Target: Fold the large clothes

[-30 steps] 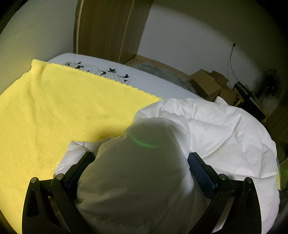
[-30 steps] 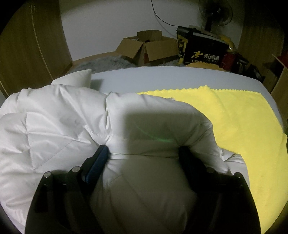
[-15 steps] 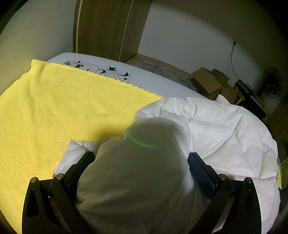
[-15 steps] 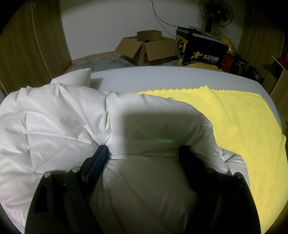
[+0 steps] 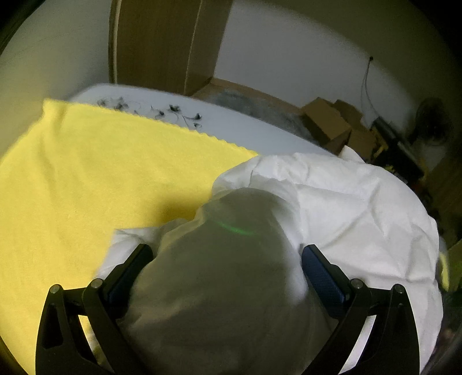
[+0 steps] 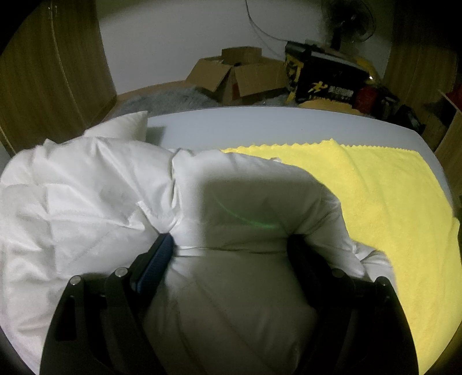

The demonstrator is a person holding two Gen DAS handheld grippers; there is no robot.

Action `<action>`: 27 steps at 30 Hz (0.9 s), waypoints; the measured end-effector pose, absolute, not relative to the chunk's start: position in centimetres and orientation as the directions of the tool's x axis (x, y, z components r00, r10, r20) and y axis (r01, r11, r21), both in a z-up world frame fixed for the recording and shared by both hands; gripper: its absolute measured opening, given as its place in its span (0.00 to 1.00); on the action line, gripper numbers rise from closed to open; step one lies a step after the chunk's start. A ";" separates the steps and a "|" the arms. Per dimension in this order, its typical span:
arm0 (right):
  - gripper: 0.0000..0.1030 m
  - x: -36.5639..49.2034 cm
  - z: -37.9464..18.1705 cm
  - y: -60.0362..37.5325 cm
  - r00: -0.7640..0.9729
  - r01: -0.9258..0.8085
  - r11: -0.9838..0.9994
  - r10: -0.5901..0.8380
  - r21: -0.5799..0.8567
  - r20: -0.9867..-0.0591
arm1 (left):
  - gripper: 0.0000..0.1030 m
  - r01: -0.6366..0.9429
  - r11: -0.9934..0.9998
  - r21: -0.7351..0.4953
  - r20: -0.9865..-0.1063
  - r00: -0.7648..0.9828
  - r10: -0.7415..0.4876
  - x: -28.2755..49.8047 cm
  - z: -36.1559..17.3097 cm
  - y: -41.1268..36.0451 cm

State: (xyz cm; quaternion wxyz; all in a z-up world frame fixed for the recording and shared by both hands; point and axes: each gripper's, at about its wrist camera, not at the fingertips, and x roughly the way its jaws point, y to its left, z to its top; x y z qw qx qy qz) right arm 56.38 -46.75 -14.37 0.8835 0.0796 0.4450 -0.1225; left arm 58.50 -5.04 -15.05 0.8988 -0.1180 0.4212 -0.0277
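Observation:
A white puffy jacket (image 5: 346,202) lies bunched on a yellow towel (image 5: 101,173) spread over a pale table (image 5: 245,127). My left gripper (image 5: 226,256) is shut on a thick bulge of the jacket, which fills the wide gap between its fingers. In the right wrist view the jacket (image 6: 86,187) spreads to the left and the towel (image 6: 389,187) to the right. My right gripper (image 6: 231,245) has another padded fold between its jaws; they are closing and its pads press into the fabric. Each bulge hides what is under it.
The table's (image 6: 260,124) far edge runs across behind the towel. Open cardboard boxes (image 6: 239,75), a black and yellow box (image 6: 326,78) and a fan (image 6: 349,17) stand on the floor beyond. A wooden wardrobe (image 5: 161,43) stands behind the table.
The left wrist view has turned blurry and its scene has shifted slightly. Both grippers still hold their bulges of the jacket, which lies much as before.

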 end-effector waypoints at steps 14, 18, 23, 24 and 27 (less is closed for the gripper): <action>0.77 56.4 -13.8 -30.2 0.609 0.126 0.992 -0.076 0.002 -0.790 | 1.00 -0.077 0.996 -0.048 -0.698 0.715 0.022 53.2 -15.3 -12.5; 0.78 57.0 -15.2 -30.5 0.621 0.131 0.991 -0.076 0.008 -0.780 | 1.00 -0.073 0.997 -0.040 -0.685 0.728 0.026 53.3 -15.7 -12.8; 0.79 56.9 -16.0 -29.7 0.625 0.131 0.991 -0.095 -0.015 -0.775 | 1.00 -0.078 0.997 -0.020 -0.690 0.722 0.043 53.3 -16.0 -13.1; 0.79 56.9 -16.1 -29.7 0.625 0.132 0.991 -0.095 -0.015 -0.775 | 1.00 -0.077 0.997 -0.022 -0.692 0.721 0.041 53.3 -16.0 -13.1; 0.79 56.9 -16.1 -29.9 0.625 0.131 0.991 -0.093 -0.014 -0.775 | 1.00 -0.075 0.997 -0.026 -0.699 0.714 0.036 53.5 -16.1 -13.0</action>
